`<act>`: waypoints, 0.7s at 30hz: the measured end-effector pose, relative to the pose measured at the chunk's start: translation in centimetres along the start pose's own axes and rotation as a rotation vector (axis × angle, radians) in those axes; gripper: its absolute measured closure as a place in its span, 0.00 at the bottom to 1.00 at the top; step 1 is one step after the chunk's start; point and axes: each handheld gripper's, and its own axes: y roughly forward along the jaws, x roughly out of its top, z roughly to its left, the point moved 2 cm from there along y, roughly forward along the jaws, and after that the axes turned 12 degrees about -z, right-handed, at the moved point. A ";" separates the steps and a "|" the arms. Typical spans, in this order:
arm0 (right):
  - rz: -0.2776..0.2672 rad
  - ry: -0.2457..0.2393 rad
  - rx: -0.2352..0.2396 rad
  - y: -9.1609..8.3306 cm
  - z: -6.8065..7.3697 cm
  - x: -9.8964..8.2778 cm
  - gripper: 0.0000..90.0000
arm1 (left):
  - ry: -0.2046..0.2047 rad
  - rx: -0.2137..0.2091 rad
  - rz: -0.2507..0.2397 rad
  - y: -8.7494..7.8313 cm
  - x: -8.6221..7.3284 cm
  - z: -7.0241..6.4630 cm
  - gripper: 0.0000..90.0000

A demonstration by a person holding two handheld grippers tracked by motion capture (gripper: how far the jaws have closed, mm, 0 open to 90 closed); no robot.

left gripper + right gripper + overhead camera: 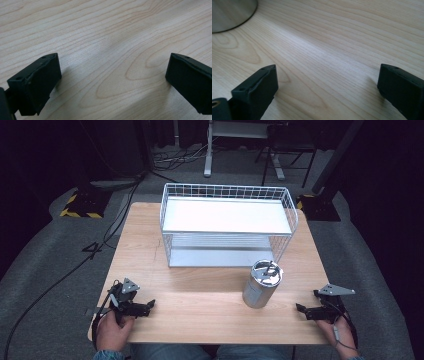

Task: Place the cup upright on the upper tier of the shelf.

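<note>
Tongs are resting spread and empty on the bench (200,295); we are keeping the right tongs (301,309) just beside the can (261,285), readying a sideways grasp, left tongs (150,305) waiting well apart

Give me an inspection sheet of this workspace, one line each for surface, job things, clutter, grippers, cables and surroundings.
Surface: light wooden table, bare in front.
Job's things: metal can upright, right of centre, in front of the white wire rack; both rack shelves bare.
Clutter: nothing seen.
Grippers: left gripper and right gripper rest at the near edge, jaws apart over bare wood, nothing between them; the can is nearer the right gripper.
Cables: black cable runs over the floor at left; more lie behind the table.
Surroundings: grey floor, dark stands, yellow-black striped base.
</note>
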 end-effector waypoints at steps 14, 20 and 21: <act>-0.078 -0.031 0.041 -1.9 1.8 3.4 0.03 | -0.005 0.005 0.000 0.2 0.1 0.1 0.01; -0.136 -0.026 0.074 -2.7 2.5 4.9 0.02 | -0.004 0.004 0.000 0.2 0.1 0.1 0.01; -0.148 -0.026 0.080 -2.7 2.6 5.1 0.02 | -0.004 0.004 0.000 0.2 0.1 0.1 0.01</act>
